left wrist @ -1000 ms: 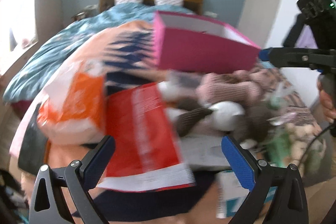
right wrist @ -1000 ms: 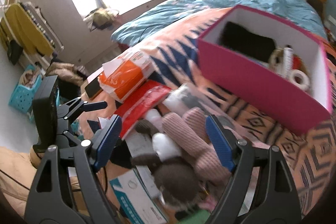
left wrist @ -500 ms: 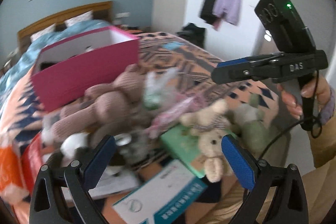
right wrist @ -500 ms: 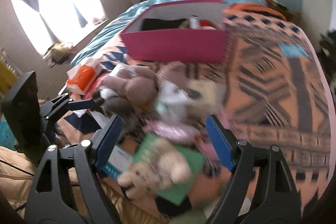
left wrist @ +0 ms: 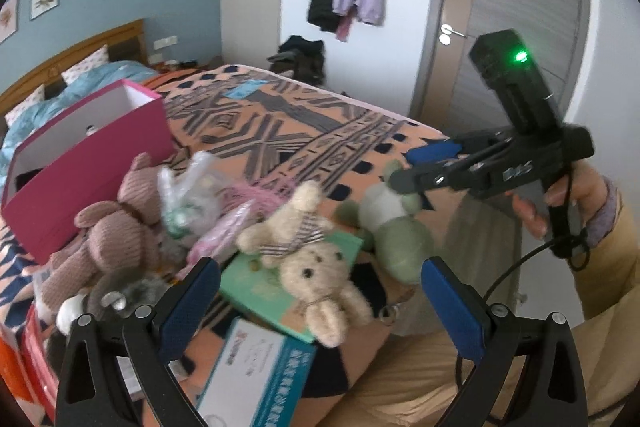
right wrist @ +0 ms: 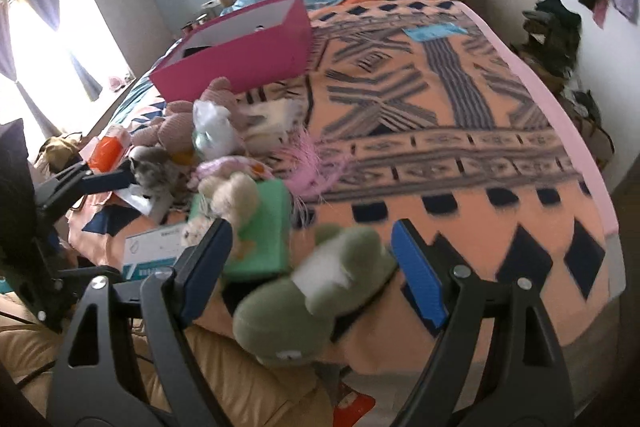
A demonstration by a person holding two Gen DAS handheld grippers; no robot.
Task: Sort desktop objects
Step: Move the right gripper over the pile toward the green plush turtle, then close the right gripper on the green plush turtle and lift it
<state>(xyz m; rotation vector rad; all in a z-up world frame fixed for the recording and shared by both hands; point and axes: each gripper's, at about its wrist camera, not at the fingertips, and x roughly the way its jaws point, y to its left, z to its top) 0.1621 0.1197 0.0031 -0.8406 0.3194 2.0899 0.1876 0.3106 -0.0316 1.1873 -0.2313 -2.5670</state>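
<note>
Here, through the left wrist camera, my left gripper [left wrist: 320, 301] stood with its blue-padded fingers spread wide and nothing between them. Just ahead of that gap lay a small cream plush bear [left wrist: 324, 287], sprawled head-down on a flat green book [left wrist: 260, 287] at the near edge of the orange patterned blanket [left wrist: 304, 131]. A second cream bear with a striped scarf [left wrist: 288, 231] lay touching it, further from me. To the left sat a brown knitted stuffed animal [left wrist: 116, 231], and behind it an open pink rectangular cardboard box [left wrist: 92, 167]. A white and teal carton [left wrist: 256, 371] lay beneath the book's near corner. To the right, a soft green and white plush toy [left wrist: 394, 227] rested at the blanket's edge, and the right gripper [left wrist: 416, 167] hovered right at its head; I could not tell whether they touched.

Through the right wrist camera, my right gripper [right wrist: 312, 267] was also spread open, holding nothing. The green plush toy [right wrist: 316, 291] lay in the gap between the fingers, blurred, close to the lens. The green book [right wrist: 264, 231] sat just left of it, the pink box [right wrist: 240, 59] well beyond, up the blanket [right wrist: 460, 115].
</note>
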